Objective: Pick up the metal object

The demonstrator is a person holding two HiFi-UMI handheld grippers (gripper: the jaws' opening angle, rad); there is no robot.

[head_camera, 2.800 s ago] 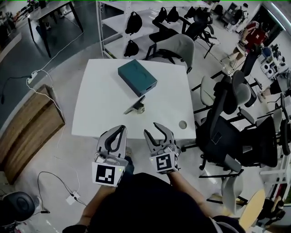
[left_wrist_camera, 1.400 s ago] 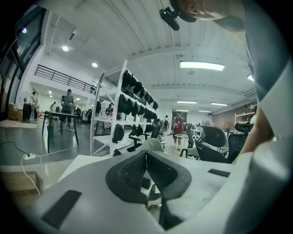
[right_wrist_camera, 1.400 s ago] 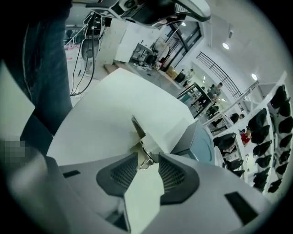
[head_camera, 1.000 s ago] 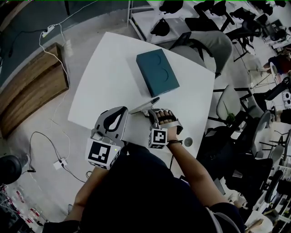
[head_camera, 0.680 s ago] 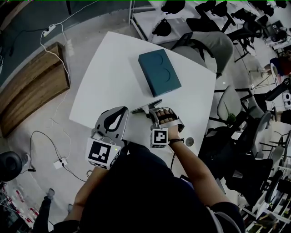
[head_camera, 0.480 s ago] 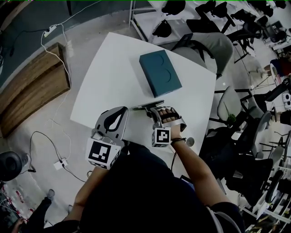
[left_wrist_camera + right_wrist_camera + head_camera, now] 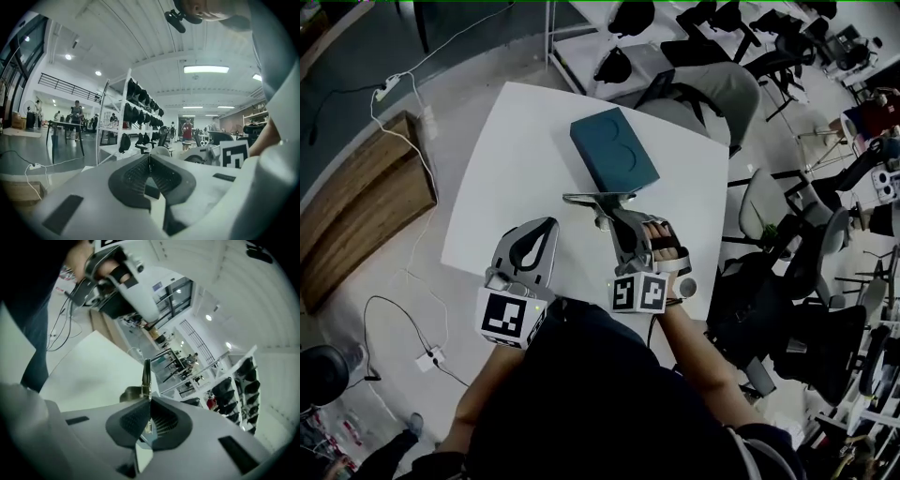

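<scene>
Metal object point(image 7: 598, 199) stretches sideways, left-right.

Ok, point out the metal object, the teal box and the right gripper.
metal object point(image 7: 592, 198), head view, its flat top bar.
teal box point(image 7: 614, 150), head view, middle of its top.
right gripper point(image 7: 616, 218), head view, between its fingertips.

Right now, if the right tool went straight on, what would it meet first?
Probably the teal box, just beyond the metal object that the right tool grips; height is unclear, so it might pass above it.
</scene>
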